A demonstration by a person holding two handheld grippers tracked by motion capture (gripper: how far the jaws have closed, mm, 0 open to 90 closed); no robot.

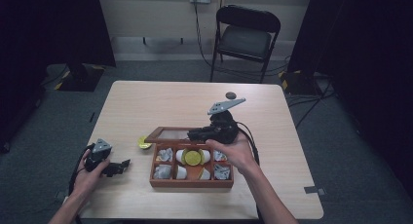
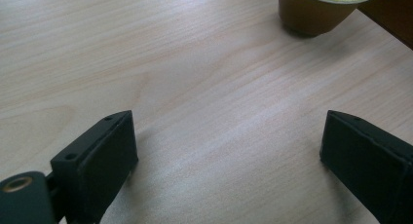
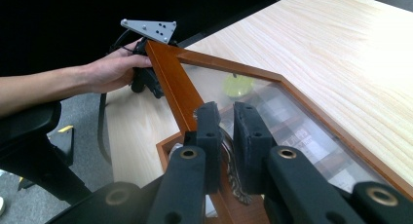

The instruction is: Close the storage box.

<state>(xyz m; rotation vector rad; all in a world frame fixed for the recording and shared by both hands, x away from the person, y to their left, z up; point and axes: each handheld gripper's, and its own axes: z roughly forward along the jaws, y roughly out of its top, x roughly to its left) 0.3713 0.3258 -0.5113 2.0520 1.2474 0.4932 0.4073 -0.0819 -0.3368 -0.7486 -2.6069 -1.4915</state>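
Observation:
A wooden compartment box (image 1: 191, 182) stands at the table's middle, holding white pods, wrapped sachets and a yellow-topped capsule (image 1: 193, 157). Its glass-paned lid (image 1: 168, 134) is raised at the back. My right gripper (image 1: 192, 134) is shut on the brass clasp (image 3: 234, 182) at the lid's frame (image 3: 170, 83), its jaws (image 3: 225, 118) pressed close together. A second yellow-topped capsule (image 1: 143, 142) sits on the table left of the box, and it also stands at the top right (image 2: 319, 12) of the left gripper view. My left gripper (image 1: 124, 164) rests low over the table near it, open (image 2: 229, 141), nothing between its jaws.
A small dark round object (image 1: 230, 95) lies on the table (image 1: 146, 102) behind the box. A black folding chair (image 1: 246, 36) stands beyond the far edge. Bare wood stretches left and right of the box.

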